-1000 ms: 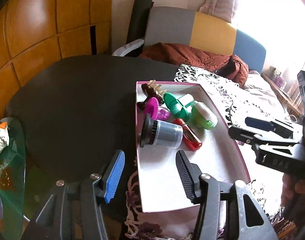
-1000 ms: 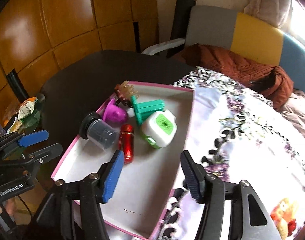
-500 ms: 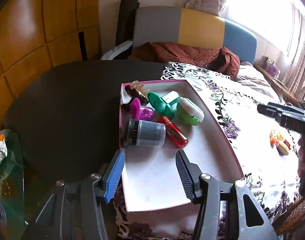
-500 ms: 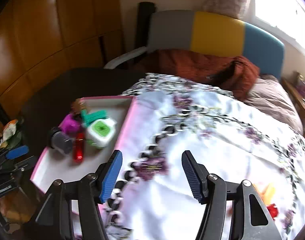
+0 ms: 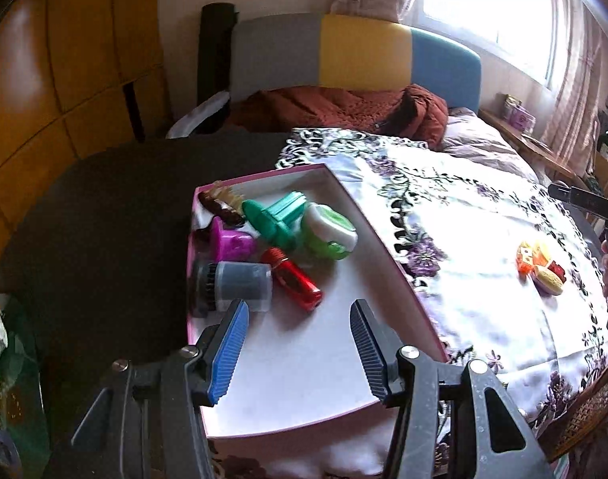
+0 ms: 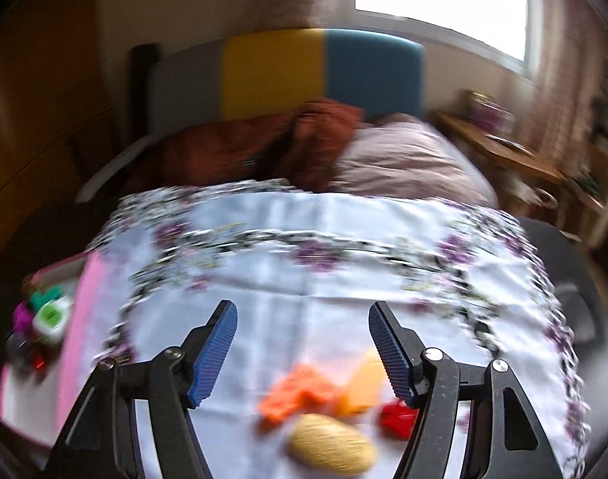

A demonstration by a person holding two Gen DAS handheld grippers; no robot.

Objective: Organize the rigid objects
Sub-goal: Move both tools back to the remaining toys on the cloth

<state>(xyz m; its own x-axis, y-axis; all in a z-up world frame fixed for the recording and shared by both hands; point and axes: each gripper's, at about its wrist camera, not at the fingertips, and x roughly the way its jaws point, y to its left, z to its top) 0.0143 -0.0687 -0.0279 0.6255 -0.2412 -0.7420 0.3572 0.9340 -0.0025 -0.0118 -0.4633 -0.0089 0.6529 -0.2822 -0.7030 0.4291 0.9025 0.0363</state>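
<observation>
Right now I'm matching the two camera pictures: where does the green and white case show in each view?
Left wrist view: the green and white case lies in the pink-rimmed tray, centre of the picture, just right of the teal piece.
Right wrist view: the same case sits blurred at the far left edge, in the tray.
Shared landmark: the yellow headboard panel.

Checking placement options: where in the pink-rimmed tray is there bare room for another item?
The tray is bare across its near half, from the red tube and grey brush to the near rim. Its far left corner is crowded: purple piece, teal piece, green-white case.
</observation>
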